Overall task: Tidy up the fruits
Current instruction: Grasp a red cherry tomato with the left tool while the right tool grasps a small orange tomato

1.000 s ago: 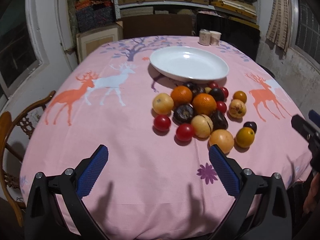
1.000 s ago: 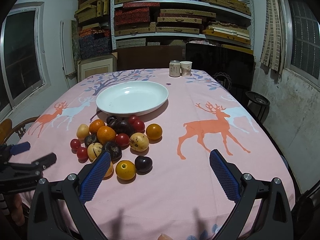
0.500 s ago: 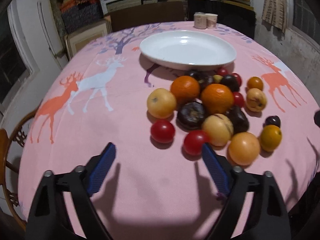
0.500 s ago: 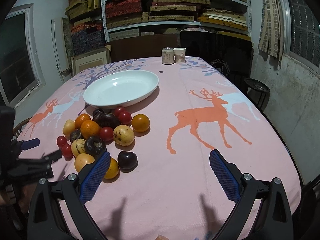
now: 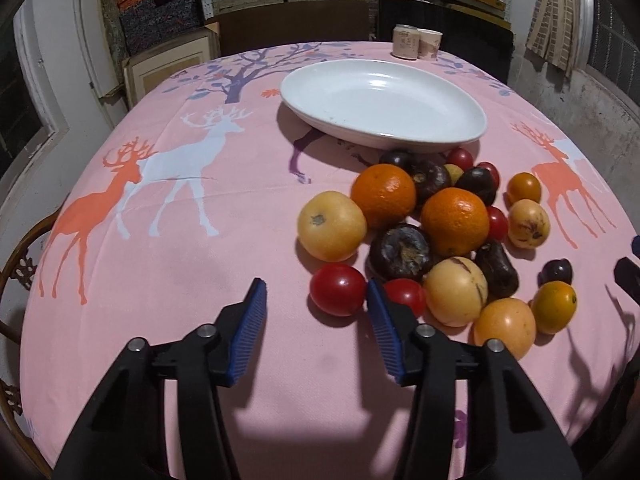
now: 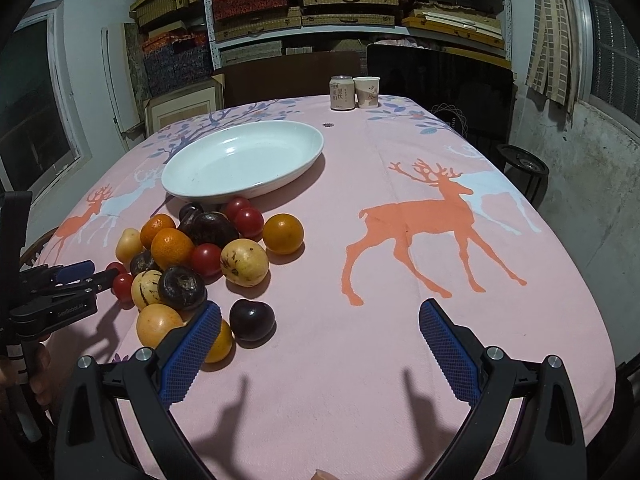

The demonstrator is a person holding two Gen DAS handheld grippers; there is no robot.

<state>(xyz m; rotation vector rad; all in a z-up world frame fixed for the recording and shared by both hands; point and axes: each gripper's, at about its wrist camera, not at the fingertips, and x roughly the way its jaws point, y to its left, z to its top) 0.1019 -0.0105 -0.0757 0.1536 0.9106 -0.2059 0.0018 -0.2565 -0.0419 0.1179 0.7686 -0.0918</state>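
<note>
A pile of fruit lies on the pink deer tablecloth: two oranges, yellow fruits, dark plums and red tomatoes. An empty white oval plate stands just behind the pile. My left gripper is open, low over the cloth, with its right finger beside a red tomato. It also shows in the right wrist view. My right gripper is open and empty, with a dark plum and a yellow-orange fruit near its left finger.
A can and a paper cup stand at the table's far edge. A wooden chair is at the left edge. Shelves with boxes and a dark chair back stand behind the table. A black stool stands at the right.
My left gripper has moved forward and down to the fruit pile and its jaws have narrowed around the near red tomato. The right gripper has shifted slightly closer to the pile.
</note>
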